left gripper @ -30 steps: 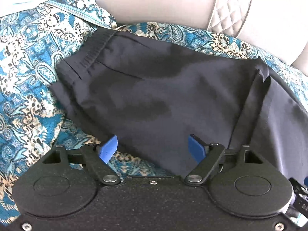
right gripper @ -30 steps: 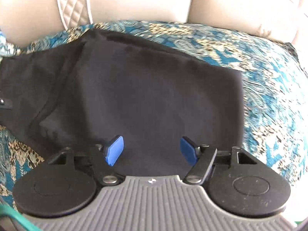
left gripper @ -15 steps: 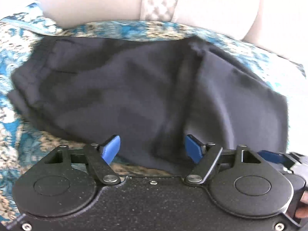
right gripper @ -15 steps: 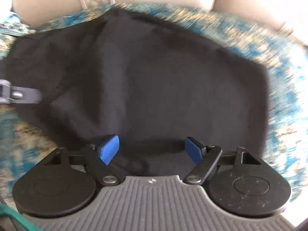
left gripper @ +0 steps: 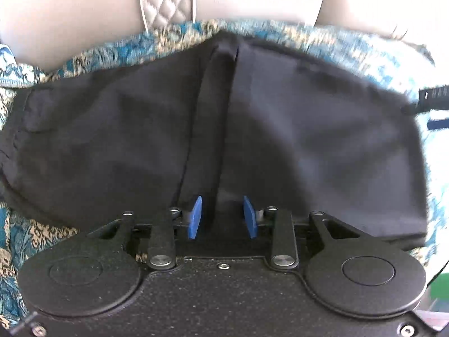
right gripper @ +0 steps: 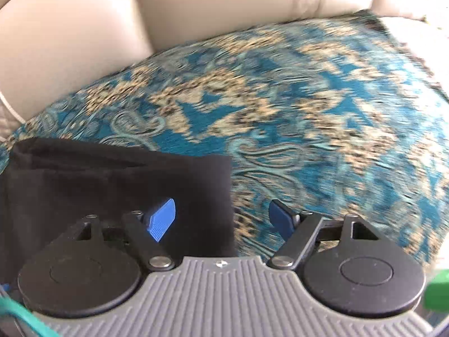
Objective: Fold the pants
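Note:
The dark navy pants lie folded on a blue and beige patterned cover. A raised crease runs down their middle. My left gripper sits at the near edge of the pants, its blue pads half closed on either side of that crease, with a gap still between them. My right gripper is open over the right end of the pants. Its left pad is above the fabric, its right pad above the cover.
A beige leather sofa back with a quilted strip rises behind the cover. The other gripper's tip shows at the right edge of the left wrist view.
My left gripper has moved right to the middle crease and its jaws have narrowed. My right gripper has swung right to the end of the pants, jaws still wide.

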A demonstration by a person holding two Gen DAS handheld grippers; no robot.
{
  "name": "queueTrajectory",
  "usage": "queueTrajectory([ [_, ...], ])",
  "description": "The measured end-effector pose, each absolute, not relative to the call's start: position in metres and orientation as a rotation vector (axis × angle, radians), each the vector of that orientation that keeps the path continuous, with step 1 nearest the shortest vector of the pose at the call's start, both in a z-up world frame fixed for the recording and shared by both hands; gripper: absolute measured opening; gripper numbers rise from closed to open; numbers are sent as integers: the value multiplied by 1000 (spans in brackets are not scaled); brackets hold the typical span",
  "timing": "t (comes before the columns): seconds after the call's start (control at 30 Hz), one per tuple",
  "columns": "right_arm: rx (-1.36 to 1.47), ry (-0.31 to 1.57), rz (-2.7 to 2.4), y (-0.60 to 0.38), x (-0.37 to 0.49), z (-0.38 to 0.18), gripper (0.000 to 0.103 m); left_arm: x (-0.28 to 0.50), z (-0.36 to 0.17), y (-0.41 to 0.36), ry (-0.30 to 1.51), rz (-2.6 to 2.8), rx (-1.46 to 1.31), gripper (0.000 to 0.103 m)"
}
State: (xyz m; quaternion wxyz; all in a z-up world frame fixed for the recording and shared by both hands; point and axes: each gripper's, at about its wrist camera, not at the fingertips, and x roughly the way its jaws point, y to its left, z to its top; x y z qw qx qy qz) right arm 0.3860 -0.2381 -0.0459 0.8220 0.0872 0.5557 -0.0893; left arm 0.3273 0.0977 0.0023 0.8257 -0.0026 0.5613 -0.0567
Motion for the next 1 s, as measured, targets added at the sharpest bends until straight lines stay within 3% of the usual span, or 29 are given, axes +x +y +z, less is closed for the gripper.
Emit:
queueTrajectory([
  [0.1,171,1225,-168,-235,398,-64,83,325,1,96,1177,-115,11,35],
  [0.27,240,1236,-102,-234,410,-56,21,325,-1,94,1171,-97,10,37],
  [0.43,114,1176,-146,-226,419,-42,10,329,0,94,1183,-101,-22,39],
  [0.57,118,1145,-166,-239,429,-39,14,333,0,89,1187,-117,-50,39],
  [0.6,107,1153,-170,-240,430,-41,24,333,-1,88,1186,-112,-48,39],
  [0.63,77,1167,-195,-240,431,-45,46,333,-1,88,1186,-108,-48,40],
  [0.7,27,1191,-216,-236,430,-52,58,334,0,94,1196,-97,-58,43],
  [0.77,-16,1169,-240,-227,420,-50,69,333,4,107,1204,-72,-89,58],
  [0.83,-76,1111,-283,-213,405,-43,76,332,9,127,1196,-14,-107,65],
  [0.93,-175,1036,-235,-176,382,-36,78,329,13,164,1195,97,-129,79],
  [1.0,-253,998,-169,-144,369,-36,80,326,13,194,1186,184,-167,80],
])
